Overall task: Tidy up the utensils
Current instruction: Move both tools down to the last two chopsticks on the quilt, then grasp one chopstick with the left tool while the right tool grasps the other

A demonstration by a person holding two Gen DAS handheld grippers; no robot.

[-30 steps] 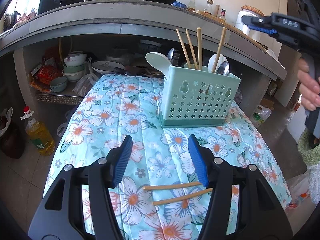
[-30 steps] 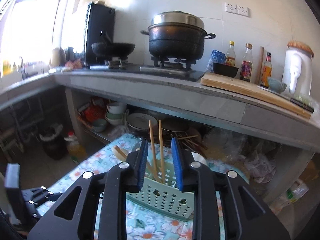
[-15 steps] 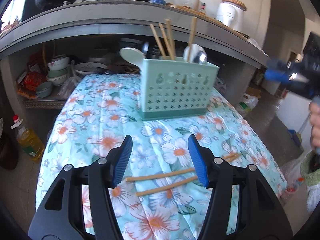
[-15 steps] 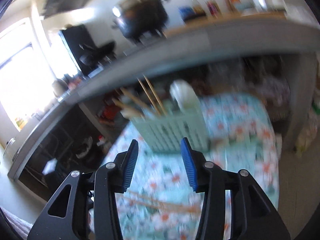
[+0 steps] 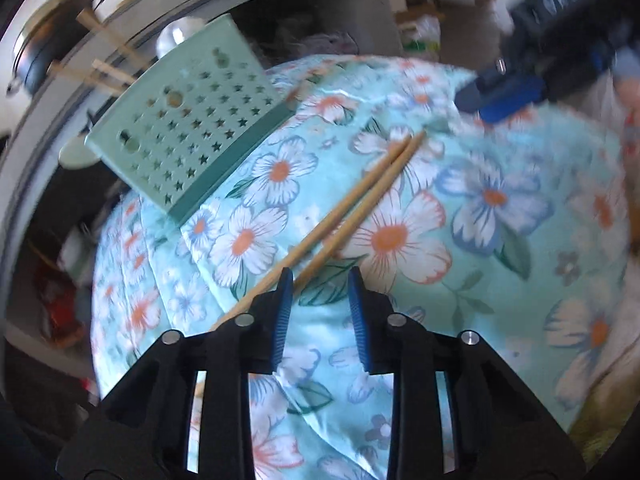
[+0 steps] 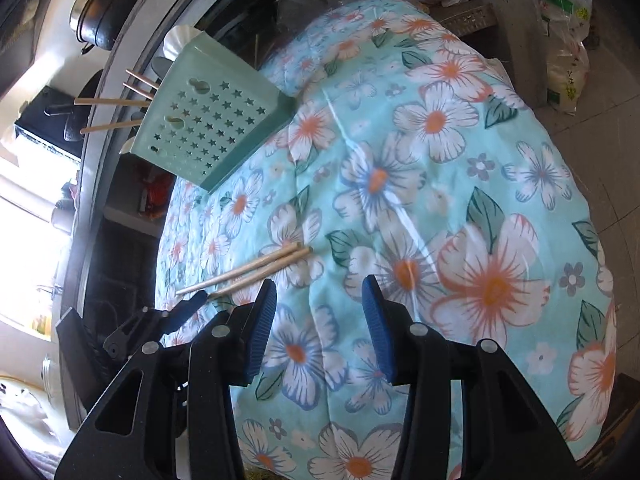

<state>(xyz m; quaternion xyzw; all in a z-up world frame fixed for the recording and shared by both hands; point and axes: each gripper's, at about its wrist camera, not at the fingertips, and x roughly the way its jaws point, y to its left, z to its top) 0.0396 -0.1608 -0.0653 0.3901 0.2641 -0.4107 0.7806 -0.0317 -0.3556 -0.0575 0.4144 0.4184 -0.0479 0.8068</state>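
Observation:
Two wooden chopsticks (image 5: 360,200) lie side by side on the floral cloth. Their near ends reach my left gripper (image 5: 318,312), and one runs under its left fingertip. That gripper's jaws are closing, and the pads press on nothing. A mint-green star-punched utensil holder (image 5: 192,120) stands further back with chopsticks and spoons in it. In the right wrist view my right gripper (image 6: 320,320) hovers open over bare cloth, to the right of the chopsticks (image 6: 256,268). A blue finger (image 6: 192,306) of my left gripper shows at their far ends. The holder (image 6: 212,120) is up left.
The floral cloth (image 6: 460,240) covers a small round table whose edge drops off at the right. A concrete counter with a black pot (image 6: 100,12) runs behind the holder. Plastic bags (image 6: 568,40) lie on the tiled floor. My right gripper (image 5: 504,96) shows blurred.
Both views have rolled and both grippers have sunk close to the cloth. The left jaws have narrowed and now sit at the chopsticks' ends. The right jaws stand wider than a second ago.

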